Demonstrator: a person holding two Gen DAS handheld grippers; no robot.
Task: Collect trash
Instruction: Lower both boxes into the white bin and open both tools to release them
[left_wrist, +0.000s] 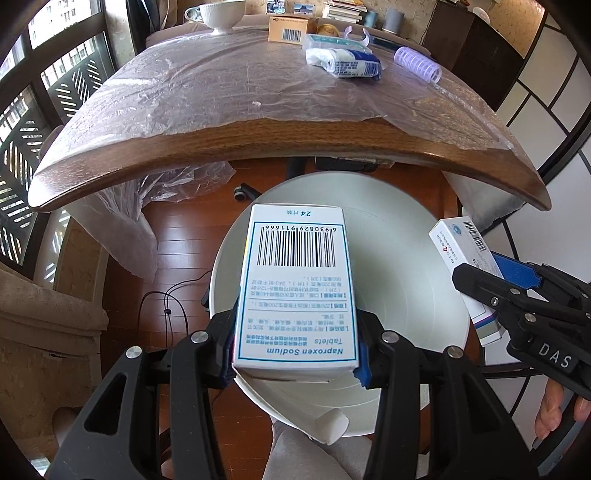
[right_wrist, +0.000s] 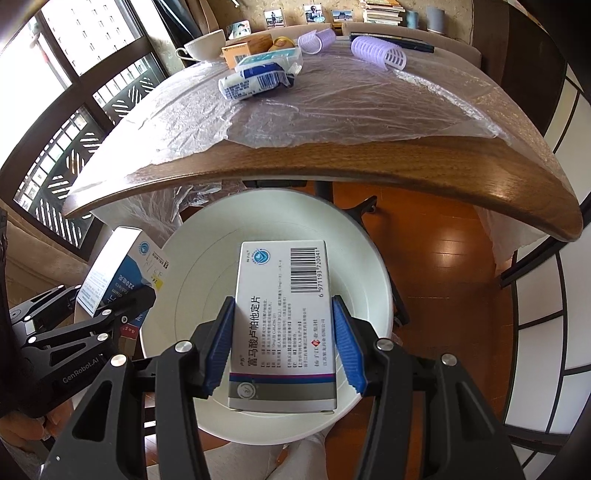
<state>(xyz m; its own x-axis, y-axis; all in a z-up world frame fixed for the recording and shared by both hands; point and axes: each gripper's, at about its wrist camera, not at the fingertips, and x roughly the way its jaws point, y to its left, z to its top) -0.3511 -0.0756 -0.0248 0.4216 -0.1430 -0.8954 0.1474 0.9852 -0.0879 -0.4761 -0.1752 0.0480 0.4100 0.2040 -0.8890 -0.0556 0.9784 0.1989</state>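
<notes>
Left gripper (left_wrist: 295, 354): black plastic frame with blue ribbed pads, jaws narrowed and clamped on the long sides of the Naproxen box (left_wrist: 295, 295).
Naproxen box: white rectangular cardboard carton, glossy, blue border line, large black barcode; bottom flap hanging open; held over the bin (left_wrist: 417, 280).
Right gripper (right_wrist: 284, 343): same black frame, blue ridged pads pressed against both flanks of the tablet carton (right_wrist: 284, 325).
Tablet carton: slim white card box, grey and purple band at its near end, printed black characters, barcode at the far corner; held above the bin's mouth, to the right of the Naproxen box.
Bin: round, white, smooth plastic, wide rim, standing on the floor (left_wrist: 177, 251) below the table (left_wrist: 280, 136) edge.
Floor: reddish-brown wooden boards, polished, with glare.
Table: dark wood, rounded bevelled edge, top covered by a wrinkled clear plastic sheet (left_wrist: 207, 85).
Tissue pack (left_wrist: 347, 62): soft crumpled plastic wrap, white and blue, lying on the sheet.
Hair roller (left_wrist: 417, 64): lilac plastic cylinder, ridged, lying on its side near the pack.
Orange box (left_wrist: 291, 29): small cardboard, barcode facing, at the far side.
Bowl (left_wrist: 221, 14): white ceramic, footed, far edge.
Hand (left_wrist: 561, 410): fingers partly visible behind the right gripper's handle.
</notes>
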